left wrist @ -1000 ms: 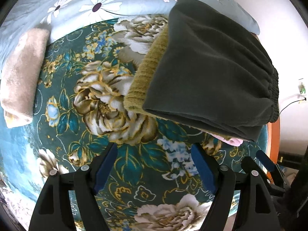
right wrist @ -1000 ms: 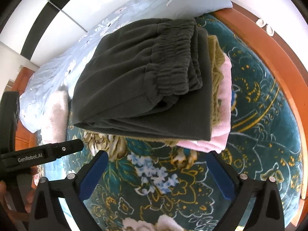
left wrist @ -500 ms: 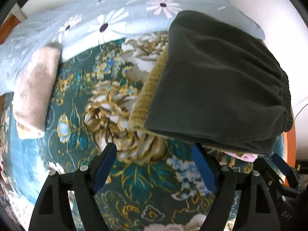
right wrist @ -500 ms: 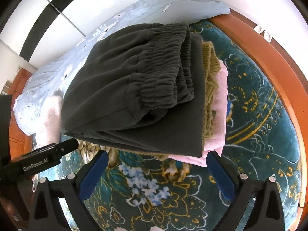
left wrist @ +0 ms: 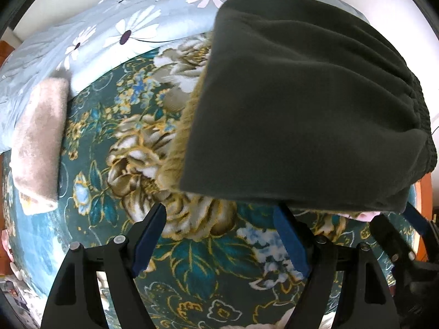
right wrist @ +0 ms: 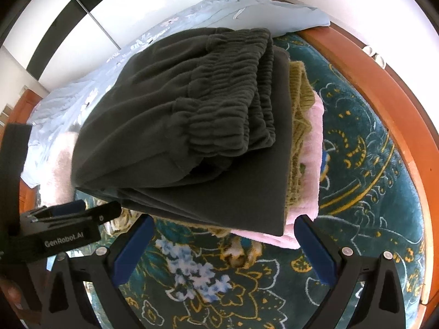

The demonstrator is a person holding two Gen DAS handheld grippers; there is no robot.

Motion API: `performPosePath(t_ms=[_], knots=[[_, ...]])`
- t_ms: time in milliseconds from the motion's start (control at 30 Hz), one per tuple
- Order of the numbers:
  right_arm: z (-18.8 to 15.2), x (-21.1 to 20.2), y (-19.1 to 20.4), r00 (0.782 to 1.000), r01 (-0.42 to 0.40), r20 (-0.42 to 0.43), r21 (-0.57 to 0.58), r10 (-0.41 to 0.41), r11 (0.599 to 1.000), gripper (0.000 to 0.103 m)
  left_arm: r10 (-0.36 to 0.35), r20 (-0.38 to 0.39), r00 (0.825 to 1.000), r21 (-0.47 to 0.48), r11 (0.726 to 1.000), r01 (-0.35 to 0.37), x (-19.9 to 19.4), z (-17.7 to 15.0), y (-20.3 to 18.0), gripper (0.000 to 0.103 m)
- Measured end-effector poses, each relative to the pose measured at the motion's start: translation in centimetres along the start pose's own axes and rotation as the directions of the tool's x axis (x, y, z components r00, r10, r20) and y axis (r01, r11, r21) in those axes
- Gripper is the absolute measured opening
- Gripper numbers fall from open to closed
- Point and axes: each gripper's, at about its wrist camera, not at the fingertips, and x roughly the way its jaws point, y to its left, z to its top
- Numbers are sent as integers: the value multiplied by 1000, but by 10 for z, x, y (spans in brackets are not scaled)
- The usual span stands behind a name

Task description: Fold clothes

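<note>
A folded dark grey garment with an elastic waistband (left wrist: pixel 301 104) (right wrist: pixel 192 126) tops a stack on a teal floral bedspread (left wrist: pixel 208 252) (right wrist: pixel 365 164). Beneath it lie a folded olive knit (left wrist: pixel 178 150) (right wrist: pixel 299 115) and a folded pink piece (right wrist: pixel 310 170). My left gripper (left wrist: pixel 221 211) stands open just short of the stack's near edge, its blue pads holding nothing. My right gripper (right wrist: pixel 223 222) is open too, close to the stack's front edge. The left gripper's body (right wrist: pixel 68 233) shows at the lower left of the right wrist view.
A rolled beige towel (left wrist: pixel 38 139) lies to the left on the bedspread. A pale blue daisy-print quilt (left wrist: pixel 115 30) (right wrist: pixel 219 11) lies behind the stack. An orange wooden bed frame (right wrist: pixel 389 115) curves along the right, with a white wall beyond.
Both grippers have moved closer to the stack, which now fills more of each view. Both stay open; the stack has not visibly moved.
</note>
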Motion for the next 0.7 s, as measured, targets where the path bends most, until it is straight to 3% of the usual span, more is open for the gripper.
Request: performPosePath(t_ms=[700], knots=[[12,13,1,1000,-12,-18,-16,11,1000,103,-58,-36,998,-64,996,56,14,6,-5,81]])
